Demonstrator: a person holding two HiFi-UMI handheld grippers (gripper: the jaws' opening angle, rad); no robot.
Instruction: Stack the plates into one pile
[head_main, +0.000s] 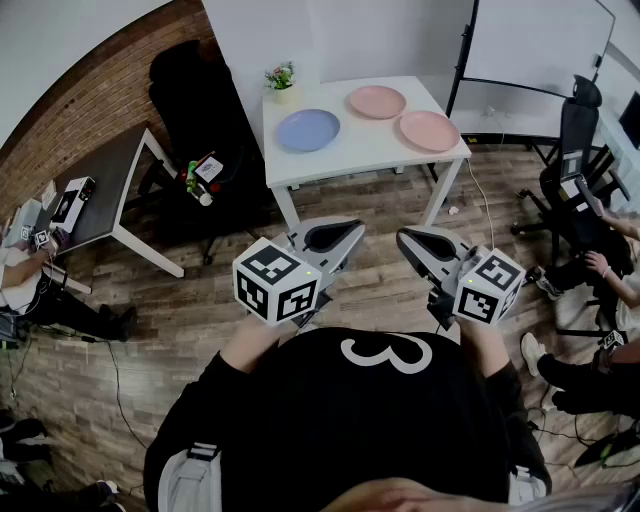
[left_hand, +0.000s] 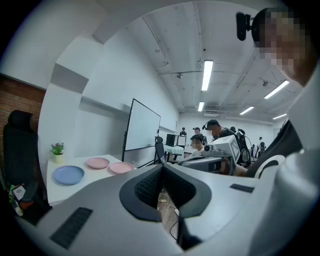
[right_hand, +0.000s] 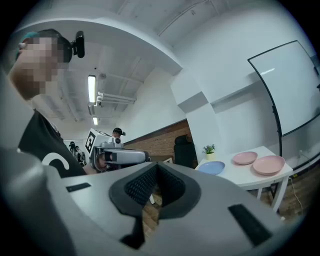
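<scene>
Head view: left tool (head_main: 335, 238) and right tool (head_main: 430, 243) hang at my waist, well short of the white rectangular counter (head_main: 350, 152). On it lie the round blue plate (head_main: 308, 129), the rear pink plate (head_main: 377, 101) and the right-hand pink plate (head_main: 429, 130), all apart and unstacked.

Left gripper view: tool pinched together, empty.

Right gripper view: same, closed on nothing.

My worry: arriving with closed tools, I'd shove the right-hand pink plate off the nearby edge.
</scene>
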